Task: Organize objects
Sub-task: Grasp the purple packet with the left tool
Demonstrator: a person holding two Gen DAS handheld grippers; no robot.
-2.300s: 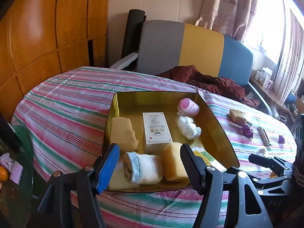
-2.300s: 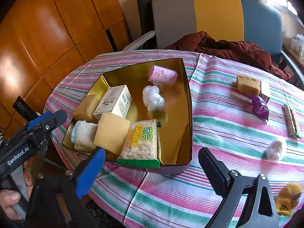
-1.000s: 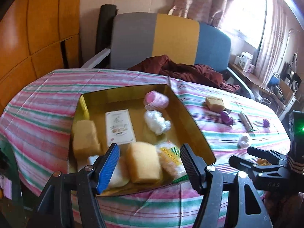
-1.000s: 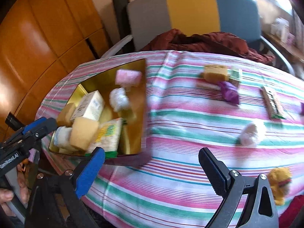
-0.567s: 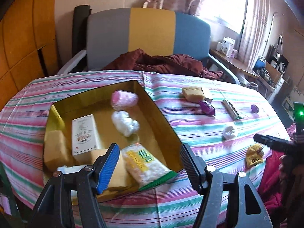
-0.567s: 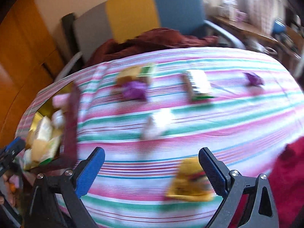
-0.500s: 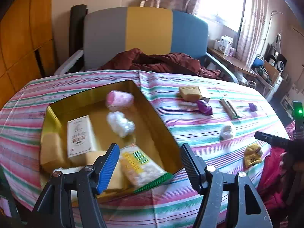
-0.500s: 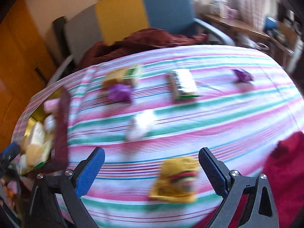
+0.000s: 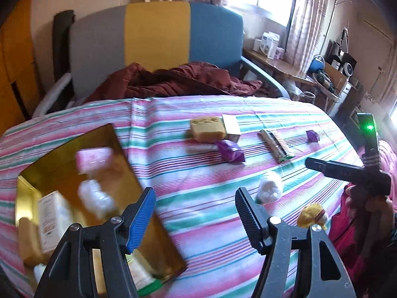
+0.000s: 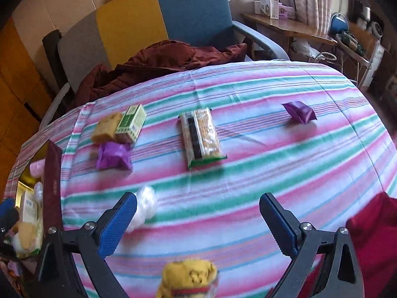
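A gold tin (image 9: 121,154) holding several packed items sits at the left of the striped tablecloth (image 9: 198,173). Loose on the cloth lie a yellow sponge (image 10: 106,126), a green box (image 10: 131,123), a purple packet (image 10: 114,155), a snack bar (image 10: 201,136), a small purple packet (image 10: 299,111), a white wad (image 10: 146,204) and a yellow sock (image 10: 189,278). My right gripper (image 10: 198,203) hovers open above the cloth, the white wad by its left finger, the sock just below. My left gripper (image 9: 194,198) is open and empty beside the tin's right wall.
A grey, yellow and blue chair (image 9: 153,39) with a dark red cloth (image 9: 173,79) stands behind the table. A cluttered side desk (image 10: 297,29) is at the back right. Red clothing (image 10: 372,226) shows at the near right table edge.
Both views have swung right, away from the tin and toward the loose items. The yellow sock now sits at the bottom of the right wrist view. Both grippers stayed open.
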